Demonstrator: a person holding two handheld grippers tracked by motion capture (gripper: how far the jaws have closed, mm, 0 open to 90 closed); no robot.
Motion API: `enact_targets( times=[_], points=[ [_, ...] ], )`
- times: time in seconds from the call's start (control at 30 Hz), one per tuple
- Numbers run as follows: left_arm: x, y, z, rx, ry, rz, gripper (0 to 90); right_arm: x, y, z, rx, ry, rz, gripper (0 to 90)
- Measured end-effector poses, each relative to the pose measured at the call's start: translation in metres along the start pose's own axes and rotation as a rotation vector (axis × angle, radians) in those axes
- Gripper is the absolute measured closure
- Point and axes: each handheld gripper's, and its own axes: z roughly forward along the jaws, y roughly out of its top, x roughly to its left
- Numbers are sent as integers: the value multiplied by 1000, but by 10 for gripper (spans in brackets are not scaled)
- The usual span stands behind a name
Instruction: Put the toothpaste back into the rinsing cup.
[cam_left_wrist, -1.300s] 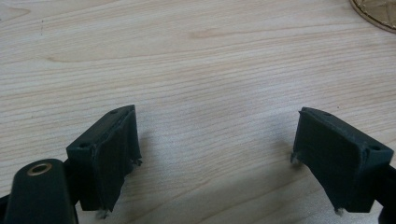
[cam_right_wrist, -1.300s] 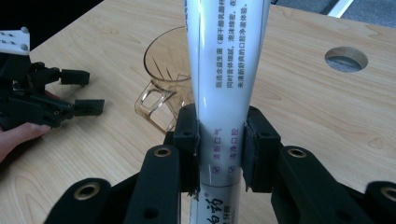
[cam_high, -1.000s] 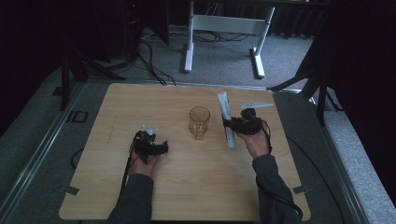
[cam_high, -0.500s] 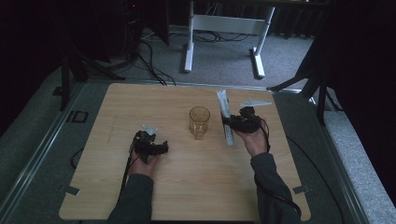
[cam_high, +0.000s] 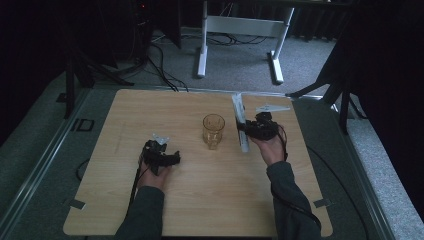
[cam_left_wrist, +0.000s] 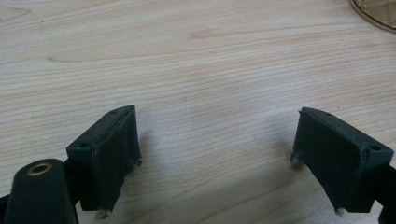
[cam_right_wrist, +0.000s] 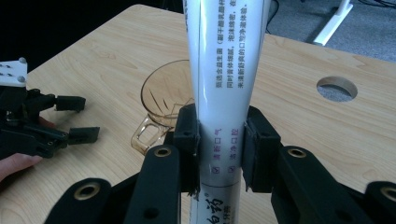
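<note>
One amber glass mug (cam_high: 213, 131), one white tube (cam_high: 240, 122), two hand-held grippers, left (cam_high: 170, 159) and right (cam_high: 243, 127), one wooden table (cam_high: 210, 200)

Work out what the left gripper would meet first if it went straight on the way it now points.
Probably the amber glass mug. The open left gripper points right across the bare wooden table, and the mug's base edges its own view's top right; it might just pass beside.

left gripper (cam_high: 175, 159): black, brass-ringed holes; right gripper (cam_right_wrist: 219, 140): black, trailing cable; sleeves (cam_high: 142, 217): grey
</note>
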Motion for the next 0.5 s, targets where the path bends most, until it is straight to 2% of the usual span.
enact_targets(
  times=[0.5],
  points=[
    [0,0,0,1,0,0,143,2,7,5,-14,-6,-14,708]
  ],
)
